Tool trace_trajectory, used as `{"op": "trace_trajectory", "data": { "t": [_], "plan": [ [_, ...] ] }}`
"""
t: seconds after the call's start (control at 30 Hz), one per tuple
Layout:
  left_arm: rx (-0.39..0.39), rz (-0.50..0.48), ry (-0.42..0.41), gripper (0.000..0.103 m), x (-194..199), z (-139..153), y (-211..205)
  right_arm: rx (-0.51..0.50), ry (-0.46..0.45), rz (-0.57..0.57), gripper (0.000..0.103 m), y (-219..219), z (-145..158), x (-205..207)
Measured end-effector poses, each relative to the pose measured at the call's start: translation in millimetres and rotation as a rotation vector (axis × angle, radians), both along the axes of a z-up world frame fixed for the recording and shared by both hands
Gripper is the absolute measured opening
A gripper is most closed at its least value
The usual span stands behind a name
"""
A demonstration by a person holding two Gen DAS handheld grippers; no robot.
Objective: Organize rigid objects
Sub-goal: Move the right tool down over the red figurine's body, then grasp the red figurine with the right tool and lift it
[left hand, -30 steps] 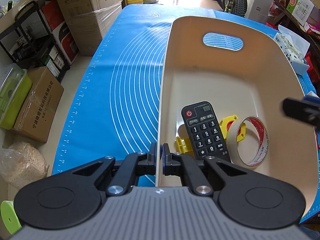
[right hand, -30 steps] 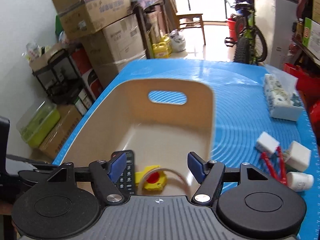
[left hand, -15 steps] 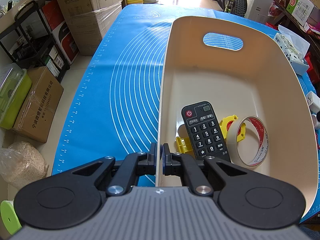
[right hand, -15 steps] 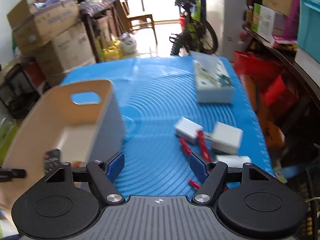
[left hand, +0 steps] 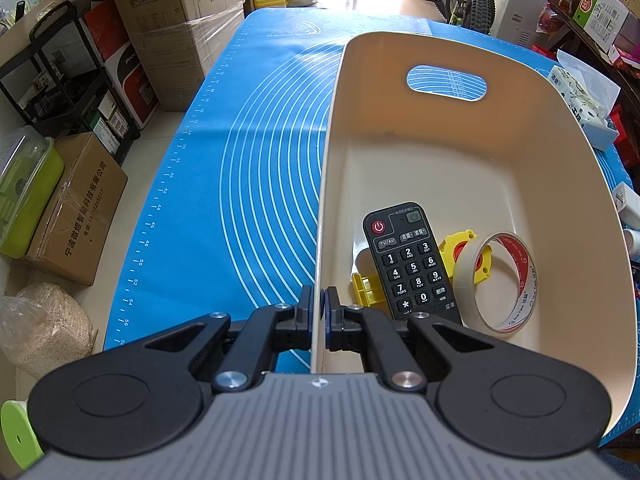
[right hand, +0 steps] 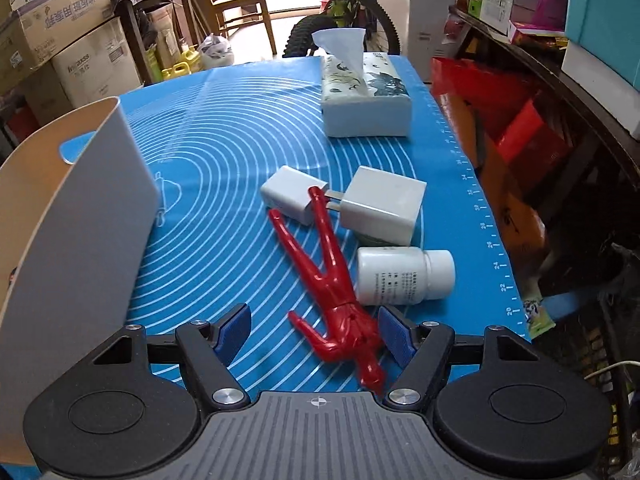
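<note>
The left gripper (left hand: pixel 319 312) is pinching the near wall of the cream bin (left hand: pixel 520 92), low in the frame's centre. Inside the bin, at lower right, a black remote (left hand: pixel 412 262) is lying on yellow plastic pieces (left hand: pixel 460 240), touching a tape roll (left hand: pixel 502 282). The right gripper (right hand: pixel 316 330) is hanging with fingers spread over a red figure (right hand: pixel 332 280) lying on the blue mat (right hand: pixel 240 168). Mid-frame, two white chargers (right hand: pixel 382 204) and a white bottle (right hand: pixel 404 276) are sitting just beside the figure; a tissue pack (right hand: pixel 366 100) is resting further up.
</note>
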State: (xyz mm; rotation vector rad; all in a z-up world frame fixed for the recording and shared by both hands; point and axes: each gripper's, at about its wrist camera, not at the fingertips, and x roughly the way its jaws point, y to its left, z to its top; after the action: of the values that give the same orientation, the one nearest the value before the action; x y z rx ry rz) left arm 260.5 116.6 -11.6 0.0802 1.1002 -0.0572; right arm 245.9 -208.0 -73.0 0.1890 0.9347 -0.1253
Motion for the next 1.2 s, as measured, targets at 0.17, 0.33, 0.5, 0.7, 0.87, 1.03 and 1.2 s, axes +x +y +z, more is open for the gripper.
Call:
{"op": "trace_trajectory", "data": {
  "t": [0.17,0.33,0.5,0.7,0.87,1.03,1.2],
  "plan": [
    [0.0,0.0,0.0,0.007,0,0,0,-0.009,0.024,0.002,0.075,-2,-10,12],
    [0.001,0.0,0.0,0.007,0,0,0,-0.014,0.044,0.026,0.075,-2,-15,20],
    [0.001,0.0,0.0,0.007,0,0,0,-0.007,0.052,0.029,0.07,-3,-20,27],
    [0.001,0.0,0.0,0.007,-1,-1,1,-0.031,0.046,0.031,0.057,-2,-19,26],
    [0.0,0.001,0.001,0.007,-1,-1,1,-0.023,0.036,0.078,0.048,2,-18,22],
    [0.0,0.001,0.001,0.007,-1,-1,1,-0.024,0.018,0.127,0.046,16,-16,14],
    [0.0,0.001,0.001,0.007,-1,-1,1,-0.009,-0.029,0.116,0.046,21,-5,8]
  ]
}}
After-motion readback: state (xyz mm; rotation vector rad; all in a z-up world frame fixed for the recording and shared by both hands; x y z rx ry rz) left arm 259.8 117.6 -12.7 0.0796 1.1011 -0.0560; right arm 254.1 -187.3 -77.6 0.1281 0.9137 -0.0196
